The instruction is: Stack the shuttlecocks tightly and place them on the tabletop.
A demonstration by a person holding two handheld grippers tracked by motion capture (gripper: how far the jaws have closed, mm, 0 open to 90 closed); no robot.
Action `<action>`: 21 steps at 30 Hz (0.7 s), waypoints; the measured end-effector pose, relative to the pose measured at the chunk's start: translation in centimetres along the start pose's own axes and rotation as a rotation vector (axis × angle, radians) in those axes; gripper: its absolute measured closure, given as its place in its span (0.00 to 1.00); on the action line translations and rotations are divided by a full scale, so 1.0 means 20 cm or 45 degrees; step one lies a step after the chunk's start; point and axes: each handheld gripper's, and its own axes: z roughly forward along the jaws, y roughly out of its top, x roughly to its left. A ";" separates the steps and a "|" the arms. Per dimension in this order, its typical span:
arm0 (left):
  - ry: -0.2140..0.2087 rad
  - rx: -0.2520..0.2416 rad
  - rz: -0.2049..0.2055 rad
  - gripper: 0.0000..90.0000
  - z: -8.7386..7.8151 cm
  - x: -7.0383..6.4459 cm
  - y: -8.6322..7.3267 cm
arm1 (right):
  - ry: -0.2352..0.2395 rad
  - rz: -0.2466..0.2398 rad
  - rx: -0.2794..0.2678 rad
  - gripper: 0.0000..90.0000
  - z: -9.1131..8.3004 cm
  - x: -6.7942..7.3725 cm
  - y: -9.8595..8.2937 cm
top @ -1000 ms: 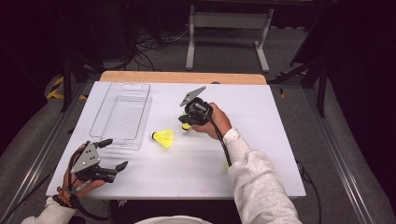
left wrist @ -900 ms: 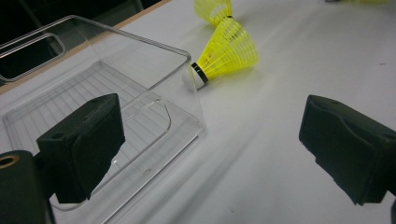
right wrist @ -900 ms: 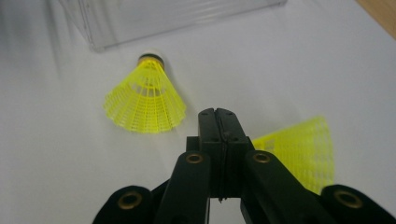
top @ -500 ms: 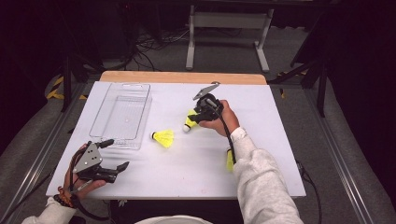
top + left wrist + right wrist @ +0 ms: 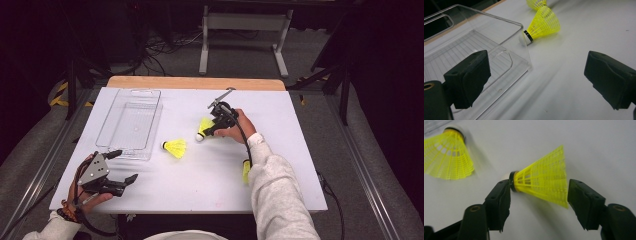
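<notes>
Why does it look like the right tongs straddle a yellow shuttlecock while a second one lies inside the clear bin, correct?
Partly wrong. The right tongs do straddle a yellow shuttlecock, but the second shuttlecock lies on the table beside the clear bin, not inside it, as the high view shows.

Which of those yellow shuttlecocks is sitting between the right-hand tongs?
The shuttlecock farthest from the clear tray, lying between the open right tongs. The middle shuttlecock and the one by the sleeve lie free.
</notes>
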 end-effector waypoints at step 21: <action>0.009 0.011 0.010 0.08 0.00 -0.01 0.00 | 0.069 -0.299 -0.097 1.00 -0.20 0.27 -0.10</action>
